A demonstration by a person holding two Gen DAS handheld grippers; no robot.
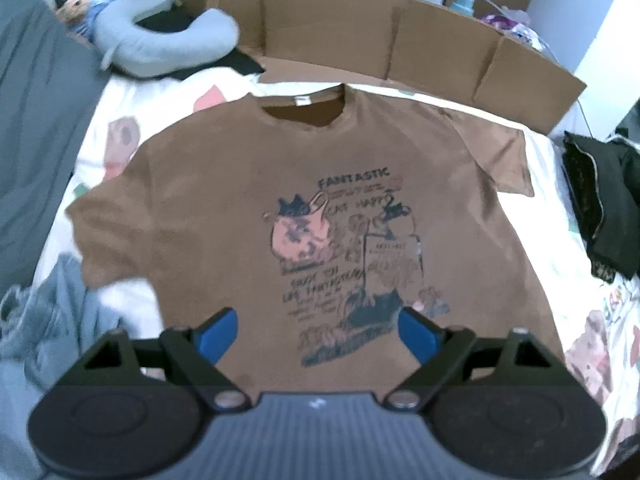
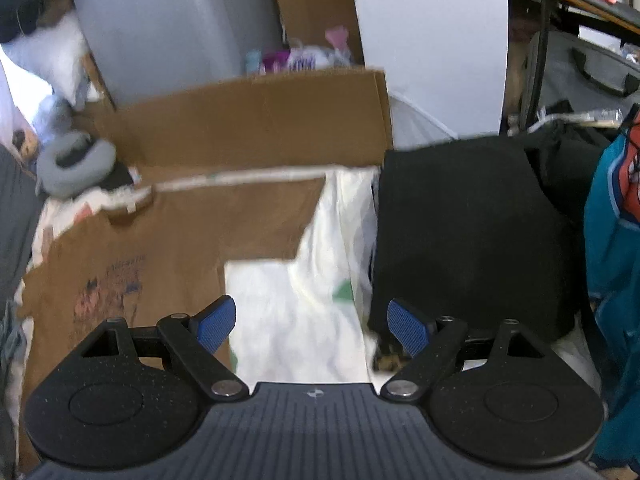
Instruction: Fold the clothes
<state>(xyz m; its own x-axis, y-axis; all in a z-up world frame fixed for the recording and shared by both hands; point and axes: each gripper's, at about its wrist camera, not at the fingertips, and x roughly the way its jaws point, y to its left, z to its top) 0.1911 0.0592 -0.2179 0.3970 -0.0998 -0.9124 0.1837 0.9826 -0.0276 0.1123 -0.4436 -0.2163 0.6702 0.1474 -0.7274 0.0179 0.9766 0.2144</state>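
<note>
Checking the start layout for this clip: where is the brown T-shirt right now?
The brown T-shirt lies spread flat, print up, on the white patterned bedsheet, central in the left wrist view, its collar toward the cardboard; a black garment pile sits to its right.

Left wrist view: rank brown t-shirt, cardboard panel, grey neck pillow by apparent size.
1. brown t-shirt, largest by far.
2. cardboard panel.
3. grey neck pillow, smallest.
Panel and pillow lie farther off, so true sizes stay unsure.
</note>
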